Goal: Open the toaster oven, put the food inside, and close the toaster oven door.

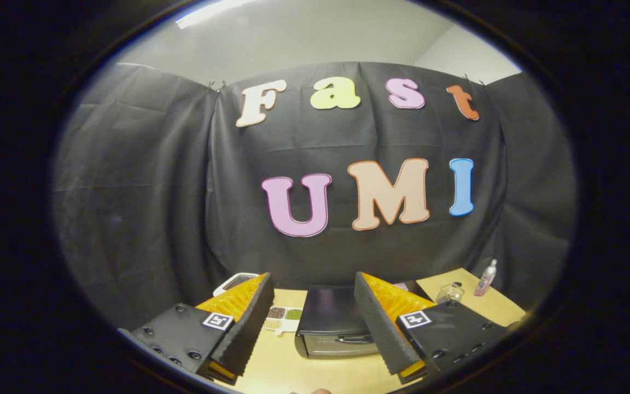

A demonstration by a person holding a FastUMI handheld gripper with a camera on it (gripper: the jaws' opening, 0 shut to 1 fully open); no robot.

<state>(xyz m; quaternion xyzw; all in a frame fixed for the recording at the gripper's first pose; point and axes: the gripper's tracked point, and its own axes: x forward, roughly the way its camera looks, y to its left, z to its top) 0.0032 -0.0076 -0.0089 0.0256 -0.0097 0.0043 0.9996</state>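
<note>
Toaster oven [337, 323], door shut, handle facing the gripper [315, 312], sits between its parted jaws.

Small bottle [485, 278] upright on wooden table [282, 366], clear glass container [449, 293] just beside it

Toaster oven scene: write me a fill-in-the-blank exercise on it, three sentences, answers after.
1. The toaster oven's door is ____.
2. The gripper's fingers are ____, holding nothing.
3. The spray bottle stands on the ____, near a clear glass container and across from the divided dish of food.

Missing words: closed; open; table
</note>
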